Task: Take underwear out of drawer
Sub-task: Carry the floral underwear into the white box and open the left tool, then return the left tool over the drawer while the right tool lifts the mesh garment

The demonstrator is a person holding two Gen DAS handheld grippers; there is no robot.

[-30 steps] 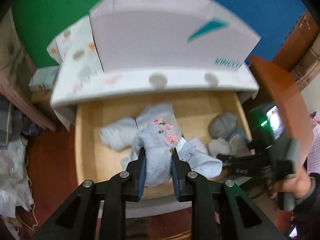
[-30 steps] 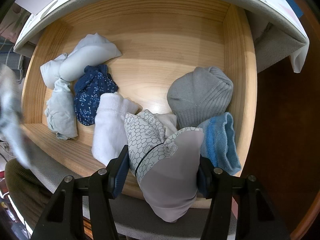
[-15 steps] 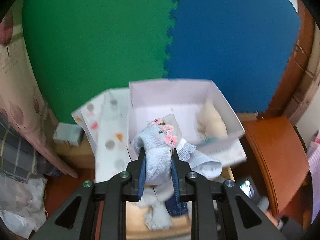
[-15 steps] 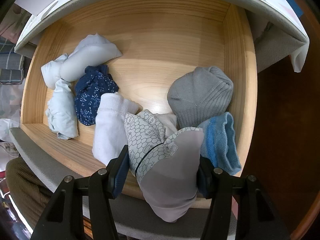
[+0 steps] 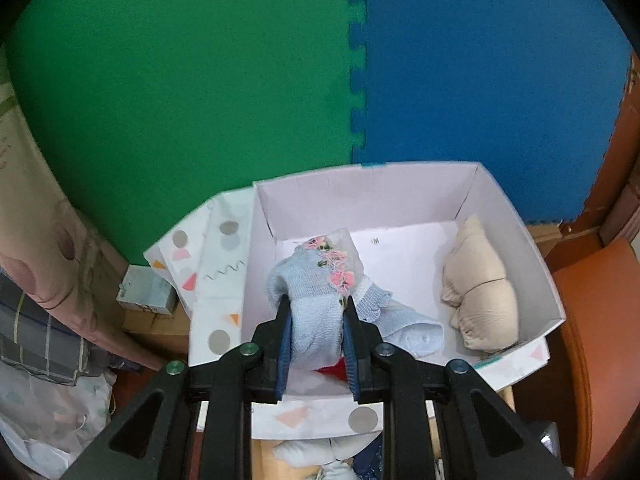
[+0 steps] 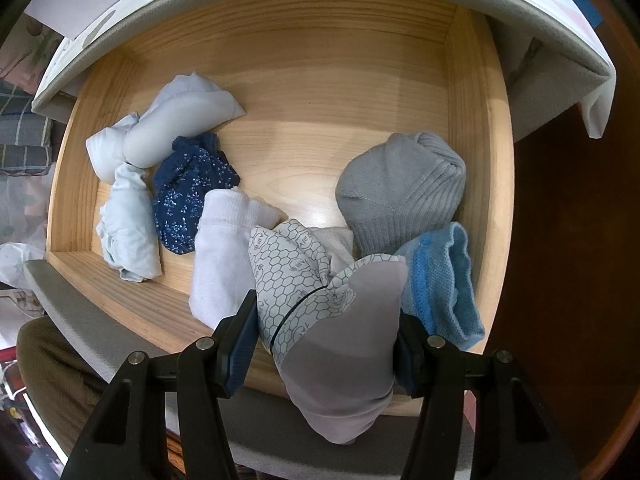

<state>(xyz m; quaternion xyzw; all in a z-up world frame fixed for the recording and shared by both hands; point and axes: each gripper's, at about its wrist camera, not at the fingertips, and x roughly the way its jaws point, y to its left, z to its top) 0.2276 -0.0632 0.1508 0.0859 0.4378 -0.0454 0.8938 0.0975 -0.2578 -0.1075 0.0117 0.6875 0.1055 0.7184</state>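
Jaws of the left gripper (image 5: 316, 344) are clamping a pale blue knitted underwear piece with pink flower trim (image 5: 316, 292) over the open white cardboard box (image 5: 520, 240). Jaws of the right gripper (image 6: 326, 344) are pinching a grey-and-honeycomb-print folded garment (image 6: 332, 320) above the wooden drawer (image 6: 288, 92).

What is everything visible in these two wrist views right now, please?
Light blue garment with pink flowers: one, held over white box.
White box: one, on cabinet top.
Beige bundle: one, inside box.
Wooden drawer: one, open.
Honeycomb-print garment: one, grey-white, drawer front.
Grey knit bundle: one, drawer right.
Navy bundle: one, drawer left.
Left gripper: shut on blue garment.
Right gripper: shut on honeycomb garment.
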